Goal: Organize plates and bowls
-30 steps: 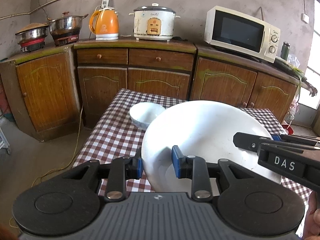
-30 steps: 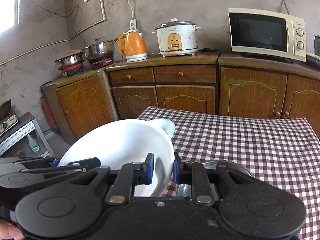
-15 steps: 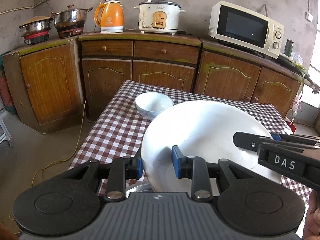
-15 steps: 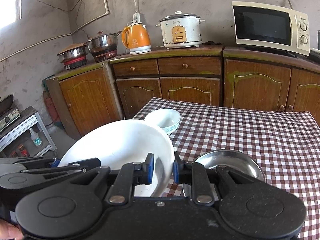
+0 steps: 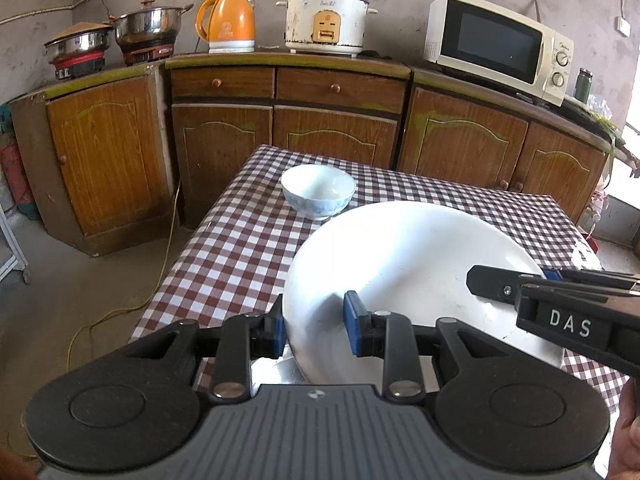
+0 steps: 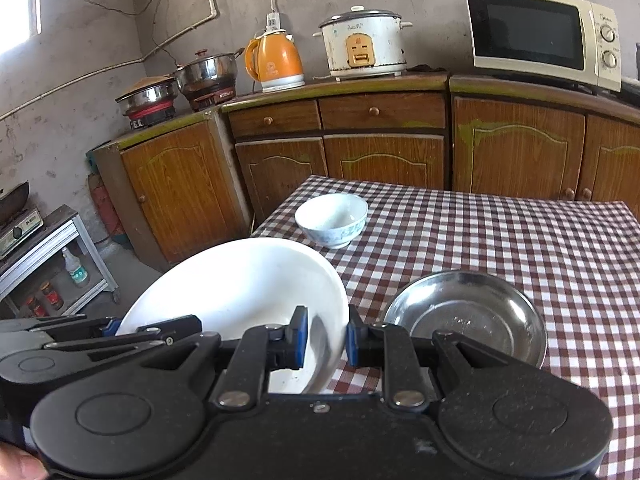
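Note:
A large white plate (image 5: pixel 420 264) hangs tilted above the checkered table (image 5: pixel 240 248), held by both grippers. My left gripper (image 5: pixel 314 326) is shut on its near left rim. My right gripper (image 6: pixel 326 340) is shut on the opposite rim of the white plate (image 6: pixel 240 280). In the left wrist view, the right gripper (image 5: pixel 492 284) reaches in from the right. In the right wrist view, the left gripper (image 6: pixel 160 328) shows at lower left. A small white bowl (image 5: pixel 318 190) (image 6: pixel 332 220) stands farther back on the table. A steel dish (image 6: pixel 464 316) lies just right of the held plate.
Wooden cabinets (image 5: pixel 336 120) line the wall behind the table, carrying an orange kettle (image 5: pixel 228 20), a rice cooker (image 5: pixel 326 20), a microwave (image 5: pixel 496 44) and pots (image 5: pixel 148 32). A yellow cable (image 5: pixel 120 308) lies on the floor at left, and a metal rack (image 6: pixel 48 256) stands there.
Both grippers have sunk toward the table with the white plate still held. The small bowl and the steel dish now show more fully.

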{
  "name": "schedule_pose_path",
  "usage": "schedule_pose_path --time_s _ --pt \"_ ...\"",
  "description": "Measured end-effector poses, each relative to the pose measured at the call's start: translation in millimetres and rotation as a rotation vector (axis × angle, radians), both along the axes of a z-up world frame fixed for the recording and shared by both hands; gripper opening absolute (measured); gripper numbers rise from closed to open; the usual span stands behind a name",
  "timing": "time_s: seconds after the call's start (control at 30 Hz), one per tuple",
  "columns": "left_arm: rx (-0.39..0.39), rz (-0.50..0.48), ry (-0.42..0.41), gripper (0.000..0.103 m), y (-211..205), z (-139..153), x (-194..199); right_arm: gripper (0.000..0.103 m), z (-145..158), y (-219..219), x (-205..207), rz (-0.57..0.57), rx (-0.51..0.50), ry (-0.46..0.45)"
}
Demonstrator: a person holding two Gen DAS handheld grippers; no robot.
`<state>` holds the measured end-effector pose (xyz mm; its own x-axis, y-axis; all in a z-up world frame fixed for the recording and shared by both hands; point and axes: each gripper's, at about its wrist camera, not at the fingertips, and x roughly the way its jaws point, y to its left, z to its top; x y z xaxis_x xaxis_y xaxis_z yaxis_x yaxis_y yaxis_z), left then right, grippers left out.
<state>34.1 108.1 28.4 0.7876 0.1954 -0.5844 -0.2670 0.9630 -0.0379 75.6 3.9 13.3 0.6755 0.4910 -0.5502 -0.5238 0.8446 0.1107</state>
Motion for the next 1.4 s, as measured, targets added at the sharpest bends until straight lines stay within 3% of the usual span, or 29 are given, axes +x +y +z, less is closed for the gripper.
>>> schedule_pose_path --time_s 1.4 --pt "-0.021 0.020 0.071 0.030 12 -41 -18 0.025 -48 12 -12 0.022 -0.027 0.085"
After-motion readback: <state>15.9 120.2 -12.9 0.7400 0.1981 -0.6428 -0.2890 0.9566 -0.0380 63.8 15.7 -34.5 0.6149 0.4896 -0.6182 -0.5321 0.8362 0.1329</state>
